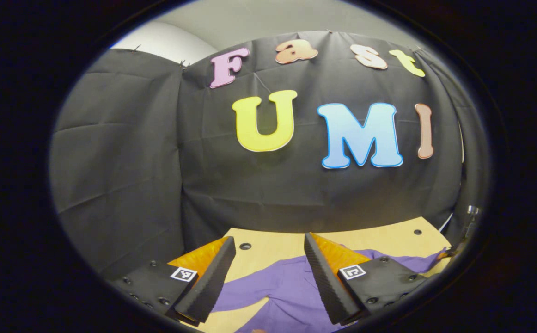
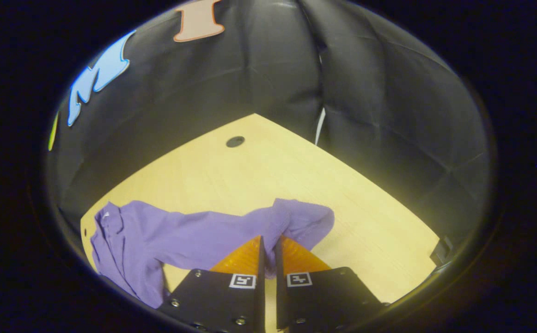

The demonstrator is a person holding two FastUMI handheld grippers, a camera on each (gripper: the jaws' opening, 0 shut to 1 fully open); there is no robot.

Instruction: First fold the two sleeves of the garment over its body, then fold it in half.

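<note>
Light wooden table (image 2: 231, 175) enclosed by black cloth wall (image 1: 125, 152). Purple garment (image 2: 190, 238) lies crumpled near front edge, sleeve (image 2: 303, 219) pinched by right gripper (image 2: 269, 245). Left gripper (image 1: 268, 252) held wide apart above it.

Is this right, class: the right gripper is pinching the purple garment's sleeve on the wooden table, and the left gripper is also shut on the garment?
Not quite. The left gripper is open above the purple garment, as the left gripper view shows. The right gripper does pinch the sleeve on the wooden table.
</note>
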